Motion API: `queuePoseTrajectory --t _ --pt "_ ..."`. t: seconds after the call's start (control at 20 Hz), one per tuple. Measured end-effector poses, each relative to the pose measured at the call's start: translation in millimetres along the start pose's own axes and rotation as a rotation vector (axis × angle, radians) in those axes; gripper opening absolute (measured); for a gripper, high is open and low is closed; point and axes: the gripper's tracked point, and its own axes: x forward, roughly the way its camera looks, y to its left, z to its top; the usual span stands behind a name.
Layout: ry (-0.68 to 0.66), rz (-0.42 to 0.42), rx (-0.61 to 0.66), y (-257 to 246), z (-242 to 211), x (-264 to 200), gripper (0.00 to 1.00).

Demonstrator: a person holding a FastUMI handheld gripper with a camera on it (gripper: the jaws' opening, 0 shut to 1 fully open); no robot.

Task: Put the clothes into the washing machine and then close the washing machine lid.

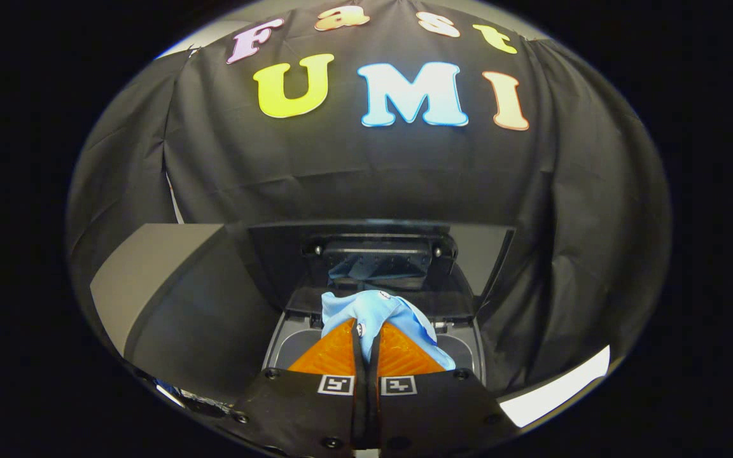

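My gripper is shut on a light blue garment, which bunches up over the tips of the two orange fingers and drapes down past the right one. Below and just ahead of the fingers lies the open top of a dark grey washing machine. Its lid stands raised behind the opening, leaning back against the black cloth. The garment hangs over the opening; I cannot tell whether it touches the rim.
A grey slanted panel stands to the left of the machine. Black cloth closes off the space behind and to both sides. A bright white strip shows low on the right.
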Motion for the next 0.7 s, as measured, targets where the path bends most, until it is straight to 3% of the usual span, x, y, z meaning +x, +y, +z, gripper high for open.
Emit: queuePoseTrajectory --t 0.7 --pt "0.063 -0.018 -0.044 -6 -75 74 0.02"
